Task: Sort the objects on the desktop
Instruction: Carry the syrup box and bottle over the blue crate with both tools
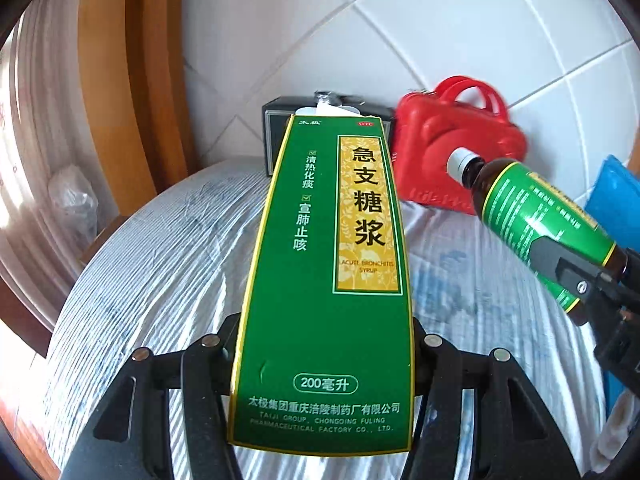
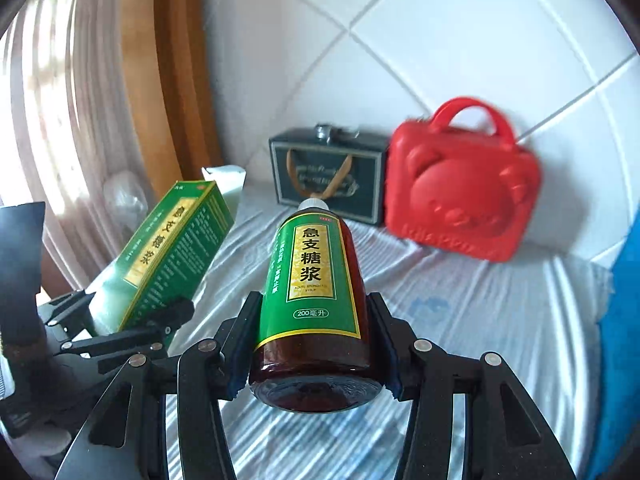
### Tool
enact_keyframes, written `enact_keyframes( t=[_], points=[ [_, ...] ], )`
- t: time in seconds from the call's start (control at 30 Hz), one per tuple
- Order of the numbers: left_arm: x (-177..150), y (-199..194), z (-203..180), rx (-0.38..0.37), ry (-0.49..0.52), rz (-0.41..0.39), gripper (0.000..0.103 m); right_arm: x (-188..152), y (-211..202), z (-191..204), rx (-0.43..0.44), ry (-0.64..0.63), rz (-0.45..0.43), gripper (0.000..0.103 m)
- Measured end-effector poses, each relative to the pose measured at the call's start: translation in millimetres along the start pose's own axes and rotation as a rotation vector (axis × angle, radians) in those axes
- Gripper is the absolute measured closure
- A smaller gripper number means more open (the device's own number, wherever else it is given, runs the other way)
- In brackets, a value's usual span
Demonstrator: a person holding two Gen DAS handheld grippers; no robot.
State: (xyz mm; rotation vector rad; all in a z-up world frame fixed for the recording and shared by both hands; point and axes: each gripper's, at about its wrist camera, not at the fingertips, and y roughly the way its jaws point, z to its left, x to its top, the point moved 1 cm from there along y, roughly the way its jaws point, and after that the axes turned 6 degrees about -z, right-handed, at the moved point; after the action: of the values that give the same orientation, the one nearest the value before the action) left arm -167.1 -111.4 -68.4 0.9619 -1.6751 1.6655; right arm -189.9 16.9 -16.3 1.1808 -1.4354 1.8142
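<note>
The left gripper [image 1: 326, 344] clamps a green carton [image 1: 326, 280] by its long side faces near the base. The carton's long axis runs straight out along the fingers, its open top pointing away, where a white flap [image 1: 332, 110] sticks up. It is a tall rectangular cardboard box, glossy, with a thin gold border, a yellow panel of black characters and "200" printed low down.

The right gripper [image 2: 314, 344] is closed on a bottle [image 2: 312, 304], its pads pressing the lower sides of the body. The bottle also lies along the fingers, base toward the camera and white ribbed cap [image 2: 314, 203] pointing away. It is a round cylinder of dark amber material, smooth and shiny, wrapped in a green label with the same yellow panel.

From the right wrist, the carton [image 2: 172, 248] sits to the left of the bottle, tilted up and away, close but apart. From the left wrist, the bottle [image 1: 536, 216] comes in from the right, cap aimed toward the carton's upper part.

Below both tools is a table [image 1: 160, 264] under a wrinkled, shiny white cover with faint blue marks. Ahead, against a white tiled wall [image 2: 440, 40], stand a dark rectangular box [image 2: 332, 176] with a tan strap and, right of it, a red moulded plastic case [image 2: 464, 196] with a loop handle and a raised bear face. A blue thing [image 2: 624, 320] shows at the far right edge.
</note>
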Motion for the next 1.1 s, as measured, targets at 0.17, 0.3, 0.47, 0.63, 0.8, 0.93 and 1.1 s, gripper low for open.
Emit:
enact_keyframes(
  t=[0.17,0.3,0.47,0.63,0.8,0.93,1.1],
  points=[
    [-5,-45,-33,-0.064,0.038,-0.043,0.049,1,-64,-19,-0.076,0.019,-0.090,0.052],
    [-4,-77,-70,-0.123,0.072,-0.081,0.049,6,-114,-44,-0.138,0.037,-0.158,0.052],
    [-3,-111,-128,-0.189,0.093,-0.128,0.049,8,-183,-86,-0.212,0.047,-0.239,0.052],
    [5,-148,-199,-0.244,0.147,-0.196,0.049,7,-254,-144,-0.278,0.089,-0.320,0.052],
    [13,-187,-280,-0.330,0.185,-0.263,0.049,-2,-316,-206,-0.332,0.121,-0.376,0.052],
    [20,-213,-349,-0.413,0.218,-0.301,0.049,-8,-360,-257,-0.406,0.128,-0.410,0.052],
    [35,-231,-432,-0.524,0.254,-0.291,0.049,-9,-396,-322,-0.487,0.146,-0.421,0.052]
  ],
)
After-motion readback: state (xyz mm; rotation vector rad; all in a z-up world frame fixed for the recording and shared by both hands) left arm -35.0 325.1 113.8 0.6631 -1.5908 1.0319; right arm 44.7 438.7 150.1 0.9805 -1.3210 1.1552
